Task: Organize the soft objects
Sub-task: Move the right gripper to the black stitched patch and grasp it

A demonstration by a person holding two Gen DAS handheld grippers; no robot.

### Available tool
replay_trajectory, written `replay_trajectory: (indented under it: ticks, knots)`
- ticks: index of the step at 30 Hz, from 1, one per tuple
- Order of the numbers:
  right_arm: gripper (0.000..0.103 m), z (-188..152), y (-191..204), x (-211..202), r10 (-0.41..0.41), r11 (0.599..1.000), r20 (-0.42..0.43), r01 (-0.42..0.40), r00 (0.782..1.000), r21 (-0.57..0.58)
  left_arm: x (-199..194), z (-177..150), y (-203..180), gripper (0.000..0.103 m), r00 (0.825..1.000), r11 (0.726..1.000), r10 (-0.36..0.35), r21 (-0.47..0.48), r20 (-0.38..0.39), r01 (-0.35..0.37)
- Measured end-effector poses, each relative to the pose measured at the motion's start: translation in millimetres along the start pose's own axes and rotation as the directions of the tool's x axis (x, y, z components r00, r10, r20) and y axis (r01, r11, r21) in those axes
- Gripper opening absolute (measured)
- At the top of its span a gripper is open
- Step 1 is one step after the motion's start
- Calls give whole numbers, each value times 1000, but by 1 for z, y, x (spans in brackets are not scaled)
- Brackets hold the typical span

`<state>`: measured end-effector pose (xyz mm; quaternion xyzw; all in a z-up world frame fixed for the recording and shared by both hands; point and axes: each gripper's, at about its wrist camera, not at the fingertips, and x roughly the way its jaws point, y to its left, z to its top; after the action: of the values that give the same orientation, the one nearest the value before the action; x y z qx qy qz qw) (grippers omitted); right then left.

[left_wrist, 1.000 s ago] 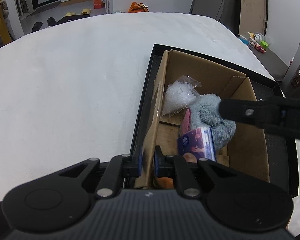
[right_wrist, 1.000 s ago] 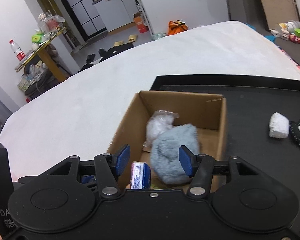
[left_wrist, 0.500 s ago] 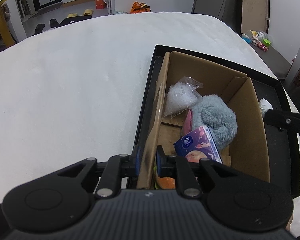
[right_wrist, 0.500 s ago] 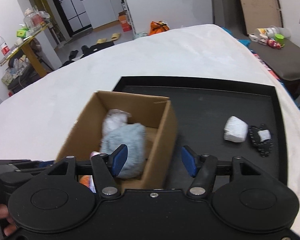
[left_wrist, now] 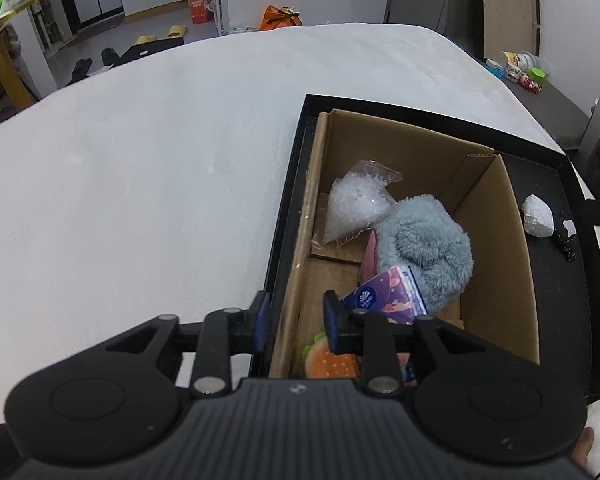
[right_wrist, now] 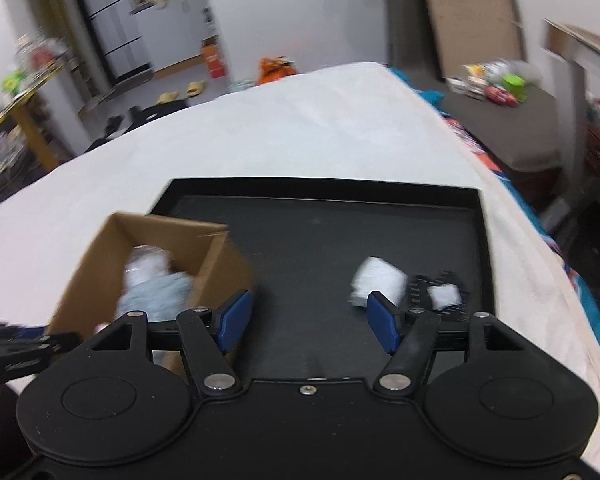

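A cardboard box stands on a black tray. In it lie a clear plastic bag, a grey-blue plush, a purple tissue pack and a burger-shaped toy. My left gripper is open, its fingers on either side of the box's left wall. My right gripper is open and empty above the tray, between the box and a white wad. A black item with a white patch lies beside the wad.
The tray rests on a white padded surface. The wad and the black item also show in the left wrist view. Past the surface's right edge stand a low dark bench with toys and clutter on the floor.
My left gripper, which was shut on the box's left wall, has opened. My right gripper has swung right, from over the box to over the bare tray near the white wad.
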<state>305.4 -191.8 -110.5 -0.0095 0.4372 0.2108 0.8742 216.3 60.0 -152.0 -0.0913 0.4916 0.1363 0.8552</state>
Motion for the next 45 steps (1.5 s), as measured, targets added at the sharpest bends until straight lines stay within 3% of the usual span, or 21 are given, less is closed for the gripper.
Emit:
replay_trajectory:
  ticks: [5,9,22,36,39,41,42,45]
  knots:
    - [63,-9,-33,17,-43,995,1,43,999,85,5,3,-10,38,1000,999,30,46,-5,-30]
    - [63,-12,-52,24,-76,991,-9,77,997,113,10,7,-19,49,999,996,47,81,-17,-46]
    - [58,-16,-85,62,-96,980,-55,104,994,167,28,17,-35,50,991,985,130,117,-26,-126]
    - [58,-28,-85,91,-142,979,-107,156,984,131,32,34,-49,51,990,981,137,138,-20,-133]
    - [47,-30,-80,90,-171,980,-89,179,981,86,33,34,-49,51,990,980,141,141,-20,-137]
    - [17,-30,-81,88,-186,977,-78,192,979,87,32,33,-48,51,990,981,139,136,-21,-135]
    - [11,-30,-83,87,-188,976,-81,195,979,94,32,32,-47,51,990,982,139,133,-23,-135]
    - [9,-29,-90,83,-165,974,-105,179,981,142,31,31,-44,51,989,982,145,124,-22,-141]
